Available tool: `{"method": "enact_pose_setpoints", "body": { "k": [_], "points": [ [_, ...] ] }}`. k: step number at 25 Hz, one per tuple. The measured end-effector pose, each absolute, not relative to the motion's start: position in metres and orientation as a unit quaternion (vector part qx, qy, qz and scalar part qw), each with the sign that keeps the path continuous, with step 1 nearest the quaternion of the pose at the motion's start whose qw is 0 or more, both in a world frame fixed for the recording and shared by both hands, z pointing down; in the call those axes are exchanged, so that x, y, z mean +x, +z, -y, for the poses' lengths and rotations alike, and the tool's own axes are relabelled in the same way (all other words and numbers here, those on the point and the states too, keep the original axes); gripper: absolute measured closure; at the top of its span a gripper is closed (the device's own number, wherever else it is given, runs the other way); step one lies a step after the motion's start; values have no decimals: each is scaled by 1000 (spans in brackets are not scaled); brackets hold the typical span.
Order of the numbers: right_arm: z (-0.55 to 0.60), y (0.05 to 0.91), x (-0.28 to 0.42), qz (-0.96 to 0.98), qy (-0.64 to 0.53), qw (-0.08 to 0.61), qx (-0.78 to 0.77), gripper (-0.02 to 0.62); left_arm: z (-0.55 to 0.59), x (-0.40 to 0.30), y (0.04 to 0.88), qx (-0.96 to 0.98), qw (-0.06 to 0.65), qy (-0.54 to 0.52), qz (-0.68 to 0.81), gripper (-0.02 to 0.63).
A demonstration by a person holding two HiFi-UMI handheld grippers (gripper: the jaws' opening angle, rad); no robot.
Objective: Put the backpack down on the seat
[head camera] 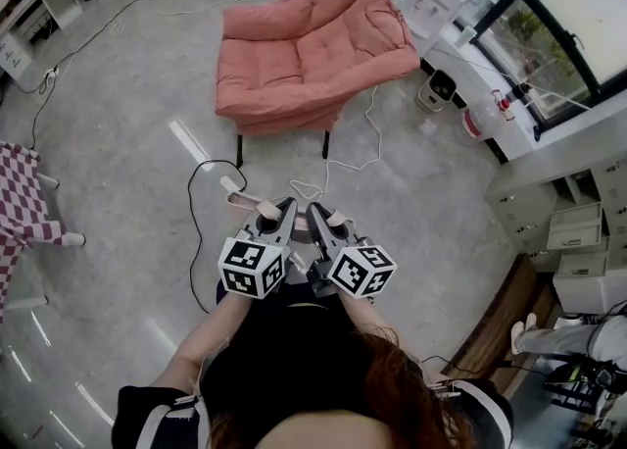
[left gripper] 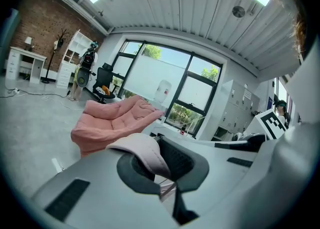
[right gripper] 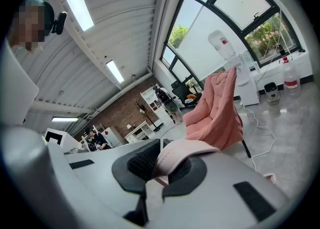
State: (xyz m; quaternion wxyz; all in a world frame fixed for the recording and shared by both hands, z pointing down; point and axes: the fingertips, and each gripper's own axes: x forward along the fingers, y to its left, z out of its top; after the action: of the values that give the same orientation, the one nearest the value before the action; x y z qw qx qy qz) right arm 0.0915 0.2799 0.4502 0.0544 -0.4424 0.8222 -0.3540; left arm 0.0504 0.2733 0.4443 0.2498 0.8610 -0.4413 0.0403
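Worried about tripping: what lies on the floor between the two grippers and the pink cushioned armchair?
Grey floor crossed by a thin white cable, shown in the head view.

Soft matt cloth seat [head camera: 304, 55], glossy smooth floor [head camera: 127, 133].

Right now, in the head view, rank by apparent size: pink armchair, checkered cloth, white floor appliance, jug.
1. pink armchair
2. checkered cloth, cut off by the frame edge
3. white floor appliance and jug: they look about alike, so I won't rank them.
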Motion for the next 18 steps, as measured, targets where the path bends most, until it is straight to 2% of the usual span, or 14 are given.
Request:
{"method": "enact_pose_setpoints", "body": {
  "k": [18],
  "points": [
    [-141, 442, 46, -841, -338, 47, -419, 554, -131, 7, 433, 856, 235, 43, 458, 588]
  ]
}}
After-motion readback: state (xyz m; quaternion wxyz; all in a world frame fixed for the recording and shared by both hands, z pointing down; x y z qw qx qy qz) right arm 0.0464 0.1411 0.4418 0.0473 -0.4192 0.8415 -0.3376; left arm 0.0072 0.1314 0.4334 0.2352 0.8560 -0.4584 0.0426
